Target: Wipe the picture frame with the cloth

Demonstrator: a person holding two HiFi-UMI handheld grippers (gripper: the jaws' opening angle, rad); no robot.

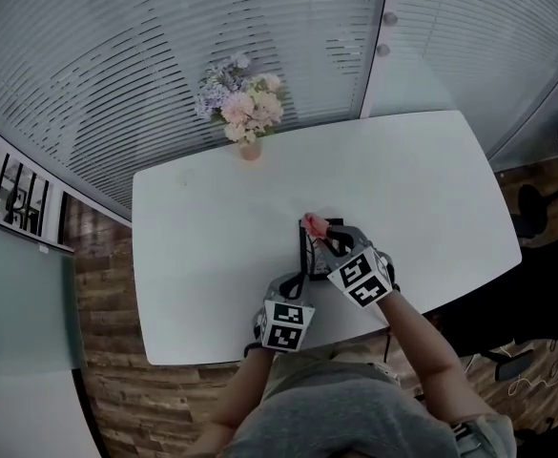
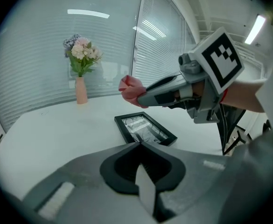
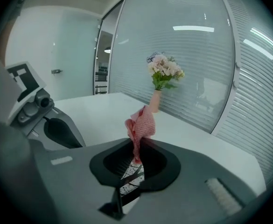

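Observation:
A black picture frame (image 1: 309,253) lies flat on the white table (image 1: 212,227) near its front edge. In the left gripper view the picture frame (image 2: 144,129) sits just beyond my left gripper (image 2: 139,144), whose jaws are shut with nothing between them. My right gripper (image 1: 320,230) is shut on a pink cloth (image 1: 313,222) and hovers above the frame's far end. In the right gripper view the cloth (image 3: 141,124) bunches up out of the right gripper (image 3: 137,146), and a strip of the frame (image 3: 130,182) shows below through the jaw gap. My left gripper (image 1: 294,281) is at the frame's near end.
A pink vase of flowers (image 1: 245,113) stands at the table's back edge. Glass walls with blinds (image 1: 164,55) rise behind it. A dark office chair (image 1: 532,210) is on the floor to the right. The person's torso is close to the table's front edge.

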